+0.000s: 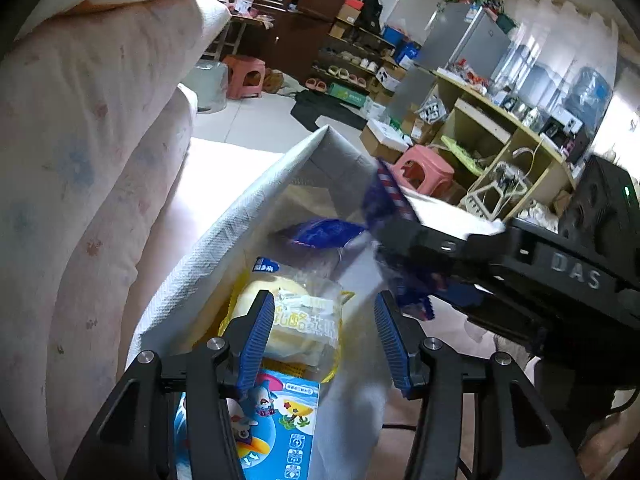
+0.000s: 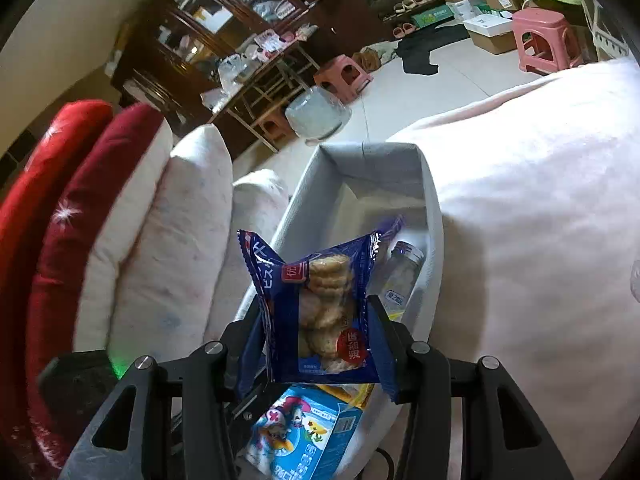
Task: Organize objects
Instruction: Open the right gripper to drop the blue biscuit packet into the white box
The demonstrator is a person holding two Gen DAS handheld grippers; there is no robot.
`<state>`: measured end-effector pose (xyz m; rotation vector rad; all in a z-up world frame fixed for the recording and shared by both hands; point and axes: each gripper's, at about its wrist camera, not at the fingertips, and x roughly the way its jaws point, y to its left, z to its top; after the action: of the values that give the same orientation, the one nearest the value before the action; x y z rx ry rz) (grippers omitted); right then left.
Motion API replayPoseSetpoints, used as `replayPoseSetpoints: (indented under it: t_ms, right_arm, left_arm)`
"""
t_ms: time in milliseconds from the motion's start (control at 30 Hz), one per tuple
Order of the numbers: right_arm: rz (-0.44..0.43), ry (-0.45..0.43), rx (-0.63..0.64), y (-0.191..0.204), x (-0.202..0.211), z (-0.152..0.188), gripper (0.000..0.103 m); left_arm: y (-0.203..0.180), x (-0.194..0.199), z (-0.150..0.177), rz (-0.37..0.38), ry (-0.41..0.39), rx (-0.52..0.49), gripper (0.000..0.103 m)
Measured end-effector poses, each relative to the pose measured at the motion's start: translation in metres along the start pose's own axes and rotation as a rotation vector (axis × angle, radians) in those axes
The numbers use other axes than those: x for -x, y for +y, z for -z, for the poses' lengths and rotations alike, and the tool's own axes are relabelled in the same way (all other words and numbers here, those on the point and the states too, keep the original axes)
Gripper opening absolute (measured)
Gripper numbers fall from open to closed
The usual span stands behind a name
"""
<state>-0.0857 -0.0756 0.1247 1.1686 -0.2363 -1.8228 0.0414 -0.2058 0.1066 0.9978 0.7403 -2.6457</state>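
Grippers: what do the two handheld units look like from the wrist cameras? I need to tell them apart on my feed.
Both are alike: black angular linkage arms with silver pivot bolts. The left gripper has blue ribbed pads on its fingers. The right gripper, seen from the left wrist view, has a black body lettered DAS in grey and a small green light. No sleeves or hands show.

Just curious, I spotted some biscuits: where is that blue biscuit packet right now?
The blue biscuit packet is clamped in the right gripper, held over the grey fabric bin on the sofa, above the cartoon carton and near a small jar.
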Motion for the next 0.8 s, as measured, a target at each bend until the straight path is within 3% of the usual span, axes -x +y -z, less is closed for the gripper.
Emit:
replayPoseSetpoints:
  t_ms: [100,333,467,667,800]
  right_arm:
    - [0.019,0.022,-0.002,-0.003,-0.005,0.001,0.048]
    - [-0.047,0.123,-0.165,-0.025,-0.015,0.002,0.068]
    - [-0.064,0.124,-0.211,-0.029,-0.014,0.000,0.069]
    - [0.008,0.040,-0.295,-0.034,-0.016,-0.022,0.069]
    - [0.062,0.098,-0.188,-0.017,-0.033,-0.029,0.069]
  left_arm:
    - [-0.002,-0.002,-0.001,-0.017,0.007,-0.015,0.051]
    - [-0.009,-0.002,0.000,-0.022,0.005,-0.047,0.051]
    - [-0.011,-0.003,0.000,-0.017,0.005,-0.045,0.051]
    - [-0.012,-0.005,0.001,-0.022,0.010,-0.045,0.048]
    - [-0.008,-0.004,-0.002,-0.010,0.006,-0.023,0.049]
